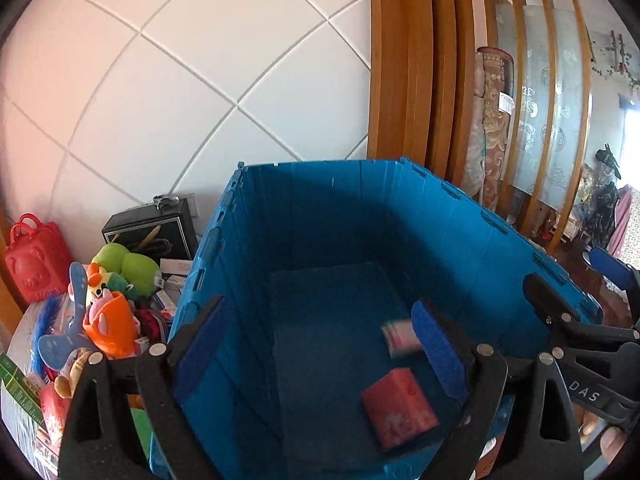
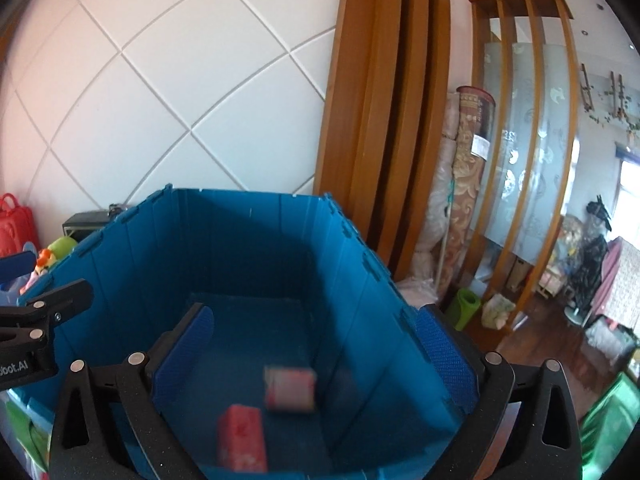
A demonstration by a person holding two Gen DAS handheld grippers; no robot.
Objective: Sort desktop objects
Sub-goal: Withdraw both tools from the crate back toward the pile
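Observation:
A deep blue plastic crate (image 1: 328,216) fills both views (image 2: 248,240). Inside it lie a red box (image 1: 398,408) and a small pink-and-white box (image 1: 400,338), blurred; both also show in the right wrist view, the red box (image 2: 242,438) and the pink one (image 2: 290,388). My left gripper (image 1: 320,356) is open and empty above the crate's near edge. My right gripper (image 2: 316,360) is open and empty above the crate too. The right gripper shows at the right of the left wrist view (image 1: 580,320).
A pile of toys (image 1: 108,300), a red bag (image 1: 34,256), a black box (image 1: 154,226) and small cartons lie left of the crate. A tiled white wall is behind. A wooden door frame (image 2: 380,120) and rolled rugs (image 2: 464,208) stand to the right.

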